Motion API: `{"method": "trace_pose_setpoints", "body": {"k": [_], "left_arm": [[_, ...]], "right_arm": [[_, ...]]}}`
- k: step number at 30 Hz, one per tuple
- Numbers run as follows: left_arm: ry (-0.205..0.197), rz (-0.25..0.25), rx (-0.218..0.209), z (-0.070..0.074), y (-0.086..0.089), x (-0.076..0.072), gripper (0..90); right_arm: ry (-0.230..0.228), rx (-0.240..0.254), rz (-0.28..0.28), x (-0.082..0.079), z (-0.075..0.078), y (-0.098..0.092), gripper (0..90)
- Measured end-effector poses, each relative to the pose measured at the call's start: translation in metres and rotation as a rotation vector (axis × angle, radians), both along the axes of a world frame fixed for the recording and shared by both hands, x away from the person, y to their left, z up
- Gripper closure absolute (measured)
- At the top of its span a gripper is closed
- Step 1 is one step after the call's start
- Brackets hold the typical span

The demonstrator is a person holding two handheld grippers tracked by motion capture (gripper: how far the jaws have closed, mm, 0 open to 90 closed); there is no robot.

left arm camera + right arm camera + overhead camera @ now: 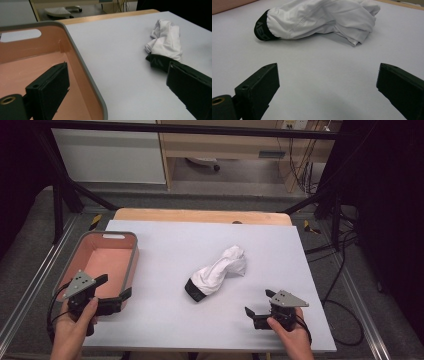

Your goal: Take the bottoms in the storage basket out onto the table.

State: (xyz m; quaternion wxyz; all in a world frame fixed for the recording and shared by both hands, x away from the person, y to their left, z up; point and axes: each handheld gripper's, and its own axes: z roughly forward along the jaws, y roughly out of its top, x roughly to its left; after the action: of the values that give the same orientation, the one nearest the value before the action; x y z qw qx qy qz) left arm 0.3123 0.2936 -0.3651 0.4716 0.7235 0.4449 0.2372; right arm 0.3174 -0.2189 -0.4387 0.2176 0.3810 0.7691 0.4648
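High view, cloth: a crumpled white cloth garment with a black band at one end (218, 272) lies in the middle of the pale grey table top (170, 245). The band end points toward the person.
High view, bin: a pink plastic bin with a grey rim (134, 260) sits well to the left of the cloth and has nothing in it.
High view, left gripper (116, 293): it hangs over the bin's near corner, far from the cloth. Its jaws are apart and hold nothing.
High view, right gripper (259, 303): it is near the cloth, on the person's side and a bit right. Its jaws are apart and hold nothing.
Left gripper view: one black jaw is over the bin's inside, the other is over the table. The cloth (166, 40) lies off to the right, past the bin rim (82, 65).
Right gripper view: the cloth (322, 18) lies straight ahead with bare table between it and the wide jaws.
How to do it well: I think the right gripper should go first. Go low and bite a thick fold near the black band (262, 26), so the cloth does not slip out when it is lifted toward the bin.
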Motion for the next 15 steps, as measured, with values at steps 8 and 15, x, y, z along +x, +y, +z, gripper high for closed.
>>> {"method": "trace_pose_setpoints", "body": {"k": [8, 15], "left_arm": [[0.038, 0.002, 0.006, -0.014, 0.002, 0.003, 5.6], [0.052, -0.005, 0.014, -0.018, 0.001, 0.005, 5.7]], "right_arm": [[0.005, -0.009, 0.011, 0.001, -0.001, 0.002, 4.8], [0.006, -0.019, 0.011, 0.001, -0.001, 0.003, 4.9]]}}
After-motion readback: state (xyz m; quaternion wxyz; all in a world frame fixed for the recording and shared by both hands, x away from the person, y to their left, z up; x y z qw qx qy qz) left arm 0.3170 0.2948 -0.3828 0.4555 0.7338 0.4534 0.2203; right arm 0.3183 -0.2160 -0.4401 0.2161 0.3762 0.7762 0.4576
